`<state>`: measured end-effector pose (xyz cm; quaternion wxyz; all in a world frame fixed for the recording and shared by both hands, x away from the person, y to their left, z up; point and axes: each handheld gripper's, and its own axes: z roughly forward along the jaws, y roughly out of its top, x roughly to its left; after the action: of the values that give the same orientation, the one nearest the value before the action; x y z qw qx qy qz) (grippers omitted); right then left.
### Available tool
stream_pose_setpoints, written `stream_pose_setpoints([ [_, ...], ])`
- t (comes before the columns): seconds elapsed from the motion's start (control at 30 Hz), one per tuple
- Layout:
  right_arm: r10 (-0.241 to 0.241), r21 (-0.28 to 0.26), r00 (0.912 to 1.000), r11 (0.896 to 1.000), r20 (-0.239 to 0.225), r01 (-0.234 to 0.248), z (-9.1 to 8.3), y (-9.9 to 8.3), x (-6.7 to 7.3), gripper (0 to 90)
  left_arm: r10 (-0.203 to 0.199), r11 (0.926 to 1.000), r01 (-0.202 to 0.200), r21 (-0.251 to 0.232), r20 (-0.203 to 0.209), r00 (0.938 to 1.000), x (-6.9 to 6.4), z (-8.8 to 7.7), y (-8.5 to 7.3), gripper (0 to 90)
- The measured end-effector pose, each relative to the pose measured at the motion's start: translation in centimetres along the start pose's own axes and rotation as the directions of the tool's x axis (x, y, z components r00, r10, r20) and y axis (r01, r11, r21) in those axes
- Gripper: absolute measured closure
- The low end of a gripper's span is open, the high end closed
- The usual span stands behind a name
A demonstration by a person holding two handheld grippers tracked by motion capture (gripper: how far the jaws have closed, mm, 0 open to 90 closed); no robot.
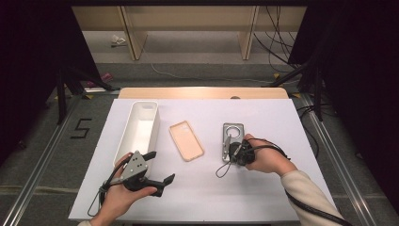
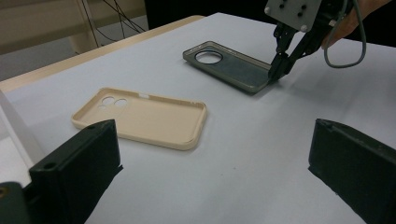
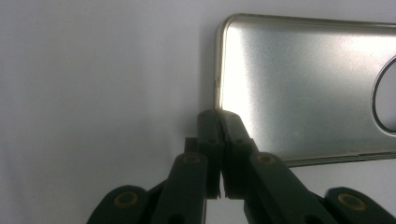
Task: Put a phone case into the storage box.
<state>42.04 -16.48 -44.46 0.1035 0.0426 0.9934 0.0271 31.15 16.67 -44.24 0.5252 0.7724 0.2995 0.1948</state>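
Left gripper (image 1: 155, 179): held low over the near-left part of the table (image 1: 263, 197), jaws spread wide with nothing between them; idle, pointing toward the cases.
White bin (image 1: 141, 123): long open box on the left of the table, just beyond the left gripper; looks bare inside, so 0 cases stowed, if stowing is the aim.
Beige phone case (image 1: 186, 140): flat on the table between bin and grey case, inner side up, camera cut-outs at the far end; untouched, apart from both grippers.
Grey phone case (image 1: 232, 141): right of centre, flat on the table, inner side up, round camera hole at the far end.
Right gripper (image 2: 273, 74): tips down at the near corner of the grey case, jaws clenched on its rim as seen in the right gripper view (image 3: 219, 122).
Progress: early; grip on 1 case made, lift not begun.
Left to do: probably lifting and moving the grey case, then the beige 1.
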Motion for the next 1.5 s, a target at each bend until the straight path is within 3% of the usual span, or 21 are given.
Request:
stream_pose_setpoints([
  [0.27, 0.024, -0.089, 0.9993, 0.996, 0.03, -0.021, -1.6, -0.3, 0.0, 88.7, -0.008, 1.0, 0.008, 0.0, -0.002, 1.0, 0.0, 0.0, 0.0, 2.1],
  [0.4, 0.042, -0.153, 0.9977, 0.988, 0.053, -0.034, -2.2, -0.6, 0.6, 88.7, -0.007, 1.0, 0.007, 0.007, -0.011, 0.9999, 0.1, 0.1, 0.0, 2.7],
  [0.57, 0.073, -0.281, 0.9956, 0.958, 0.058, -0.054, -2.8, -1.4, 1.7, 88.7, -0.023, 0.9997, 0.023, 0.011, -0.025, 0.9994, 0.0, 0.3, 0.3, 4.4],
  [0.83, 0.093, -0.38, 0.9947, 0.922, 0.044, -0.07, -3.6, -2.2, 4.1, 88.7, -0.057, 0.9976, 0.057, 0.038, -0.02, 0.9982, -0.1, 2.2, 2.6, 10.3],
  [0.97, 0.102, -0.407, 0.9936, 0.911, 0.048, -0.074, -3.9, -2.3, 4.7, 88.8, -0.098, 0.9946, 0.098, 0.033, -0.012, 0.9951, 0.4, 3.9, 4.6, 13.4],
  [1.07, 0.105, -0.421, 0.9937, 0.904, 0.04, -0.079, -4.2, -2.5, 5.1, 88.8, -0.107, 0.9936, 0.107, 0.035, 0.003, 0.9942, 0.6, 5.2, 5.9, 14.7],
  [1.27, 0.103, -0.43, 0.994, 0.899, 0.034, -0.079, -4.1, -2.5, 5.5, 88.8, -0.106, 0.9881, 0.104, 0.113, 0.014, 0.9942, 0.8, 8.1, 8.6, 17.0],
  [1.33, 0.108, -0.441, 0.9936, 0.894, 0.035, -0.082, -4.1, -2.4, 5.6, 88.8, -0.112, 0.9837, 0.109, 0.143, 0.013, 0.9936, 0.7, 9.0, 9.3, 18.6],
  [1.5, 0.107, -0.44, 0.9938, 0.894, 0.032, -0.082, -4.1, -2.3, 5.7, 88.8, -0.135, 0.9725, 0.128, 0.194, 0.018, 0.9907, 0.6, 10.8, 10.6, 21.8],
])
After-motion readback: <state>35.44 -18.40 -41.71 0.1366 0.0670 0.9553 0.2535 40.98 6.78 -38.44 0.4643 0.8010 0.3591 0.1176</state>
